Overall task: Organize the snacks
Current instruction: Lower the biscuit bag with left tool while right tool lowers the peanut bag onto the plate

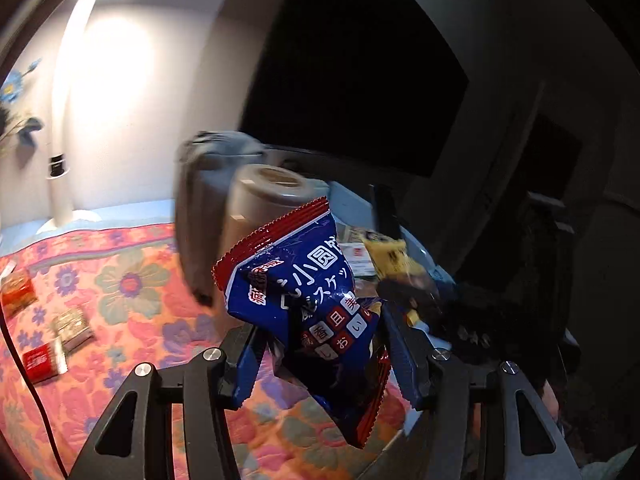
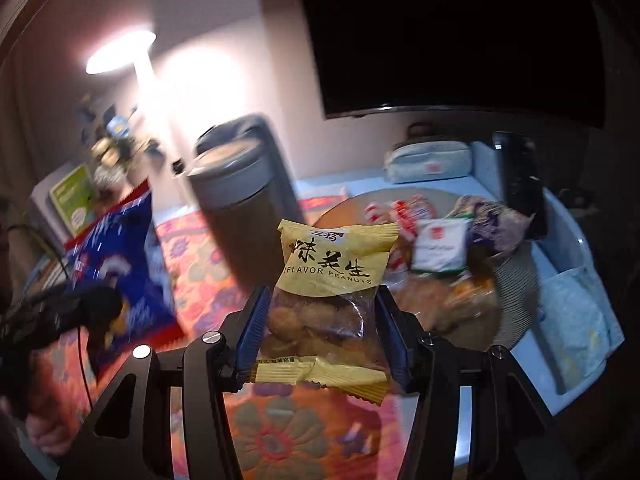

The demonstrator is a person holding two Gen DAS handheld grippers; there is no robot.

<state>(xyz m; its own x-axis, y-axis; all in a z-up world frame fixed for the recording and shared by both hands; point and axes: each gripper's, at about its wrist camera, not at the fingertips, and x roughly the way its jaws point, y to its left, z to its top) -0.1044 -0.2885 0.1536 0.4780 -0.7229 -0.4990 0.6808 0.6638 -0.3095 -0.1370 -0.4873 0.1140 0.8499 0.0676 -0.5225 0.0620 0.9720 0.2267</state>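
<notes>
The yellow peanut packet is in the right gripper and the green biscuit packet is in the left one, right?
Not quite. The packet in the left gripper is blue with red edges, not green: the blue biscuit packet, clear in the left wrist view. The rest is right: the right gripper is shut on the yellow peanut packet.

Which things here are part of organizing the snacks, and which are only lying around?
Job: blue biscuit packet in left gripper; yellow peanut packet in right gripper; round tray of snacks; loose packets.
Bystanders: grey tumbler; lamp; pencil case.
</notes>
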